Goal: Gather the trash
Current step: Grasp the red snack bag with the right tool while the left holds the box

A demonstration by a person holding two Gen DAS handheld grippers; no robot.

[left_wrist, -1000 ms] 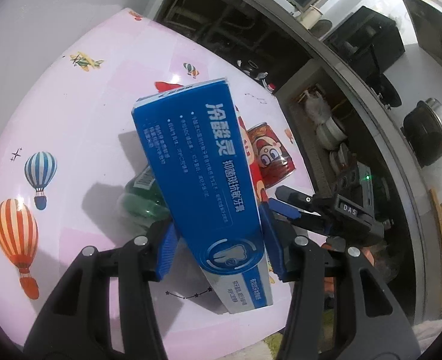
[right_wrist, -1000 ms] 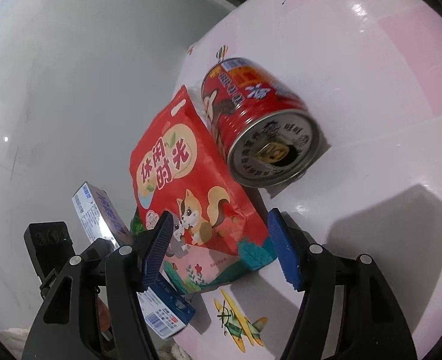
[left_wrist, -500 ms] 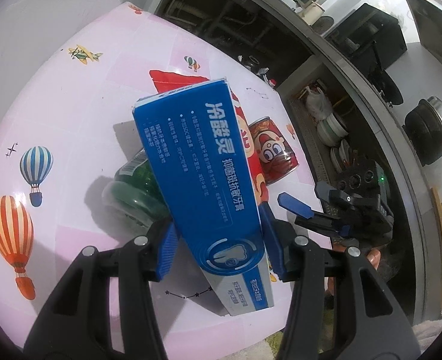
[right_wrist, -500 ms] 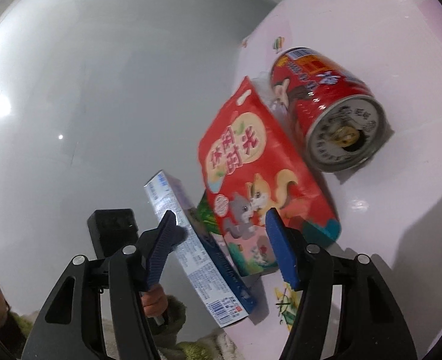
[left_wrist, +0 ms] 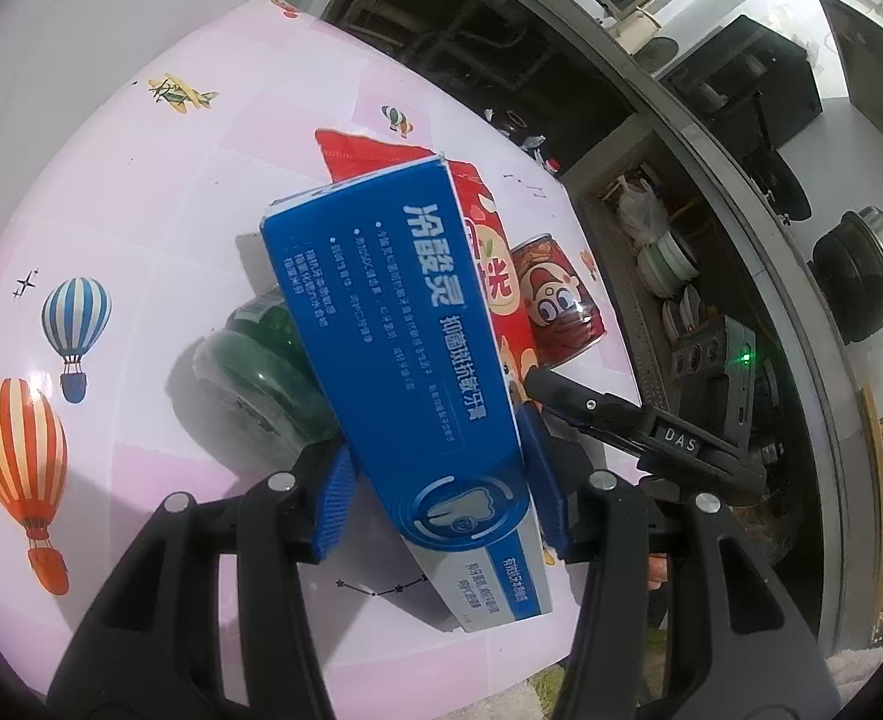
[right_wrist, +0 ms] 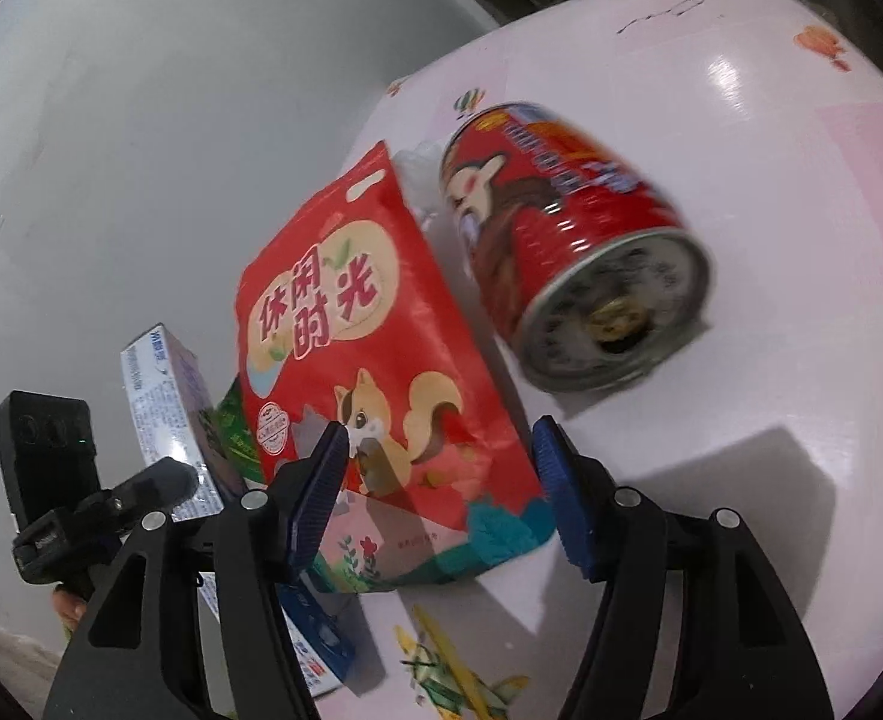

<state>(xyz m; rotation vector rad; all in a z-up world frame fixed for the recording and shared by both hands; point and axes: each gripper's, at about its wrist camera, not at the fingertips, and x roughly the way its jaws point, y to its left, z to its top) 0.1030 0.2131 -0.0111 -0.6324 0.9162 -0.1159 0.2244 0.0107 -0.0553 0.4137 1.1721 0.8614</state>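
My left gripper [left_wrist: 438, 495] is shut on a blue toothpaste box [left_wrist: 399, 348] and holds it tilted above the pink table [left_wrist: 141, 192]. Under the box lie a green plastic bottle [left_wrist: 261, 372], a red snack bag [left_wrist: 489, 264] and a red can [left_wrist: 555, 312] on its side. In the right wrist view my right gripper [right_wrist: 441, 480] is open, its fingers on either side of the lower end of the red snack bag [right_wrist: 369, 360]. The red can [right_wrist: 567, 264] lies just right of the bag. The box [right_wrist: 171, 414] and left gripper show at the left.
The table has balloon and aeroplane prints [left_wrist: 75, 324]. Its near edge [left_wrist: 417, 666] runs close under my left gripper. Beyond the far side are dark shelves with bowls [left_wrist: 663, 264] and a pot [left_wrist: 861, 276]. A grey floor [right_wrist: 141, 150] lies left of the table.
My left gripper has lifted the box, uncovering more of the green bottle and red bag. My right gripper swung left, then came back over the bag's lower end.
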